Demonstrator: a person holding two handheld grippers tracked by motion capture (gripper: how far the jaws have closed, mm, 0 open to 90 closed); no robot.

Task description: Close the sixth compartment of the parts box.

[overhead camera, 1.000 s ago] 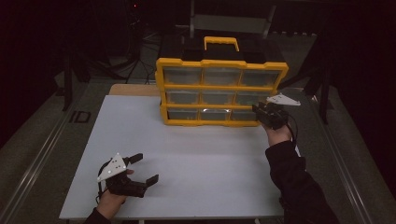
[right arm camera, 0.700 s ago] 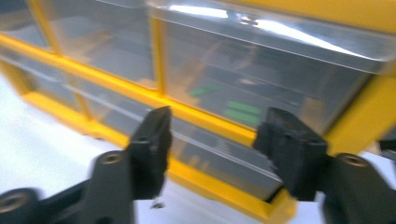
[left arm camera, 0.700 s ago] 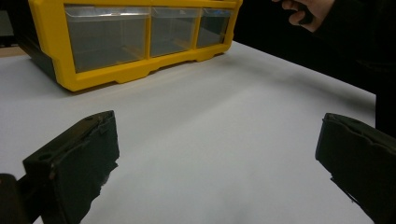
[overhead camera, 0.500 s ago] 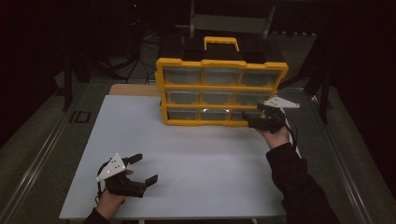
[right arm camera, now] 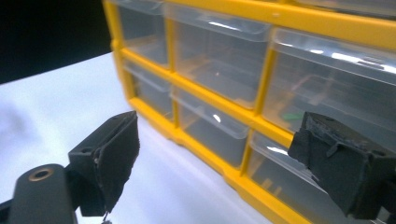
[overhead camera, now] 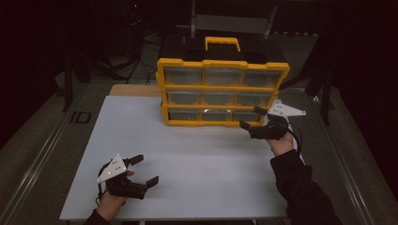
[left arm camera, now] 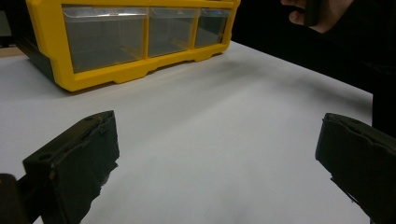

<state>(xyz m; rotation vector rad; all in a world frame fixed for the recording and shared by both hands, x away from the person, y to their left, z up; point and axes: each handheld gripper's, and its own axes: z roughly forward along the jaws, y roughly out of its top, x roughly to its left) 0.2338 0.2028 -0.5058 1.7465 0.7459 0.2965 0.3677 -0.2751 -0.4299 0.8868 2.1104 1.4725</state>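
Note:
A yellow drawer cabinet [overhead camera: 223, 91] with three rows of clear plastic drawers and a yellow handle stands at the back of the white table [overhead camera: 187, 159]. My right gripper [overhead camera: 252, 118] is open just in front of the cabinet's lower right drawers [right arm camera: 212, 128], jaws wide apart with nothing between them. Something small and green [right arm camera: 292, 116] lies inside a middle-row drawer. My left gripper [overhead camera: 143, 169] rests open near the table's front left corner, far from the cabinet [left arm camera: 135, 39]. Bare table lies between its jaws.
A black case [overhead camera: 220, 49] sits behind the cabinet. Metal rails [overhead camera: 37, 159] run along the table's left side, and dark stands and cables are beyond. A dark sleeve [overhead camera: 300, 192] reaches in from the front right.
My right gripper has dropped lower and swung left toward the cabinet's bottom right drawers. The left gripper has stayed put.

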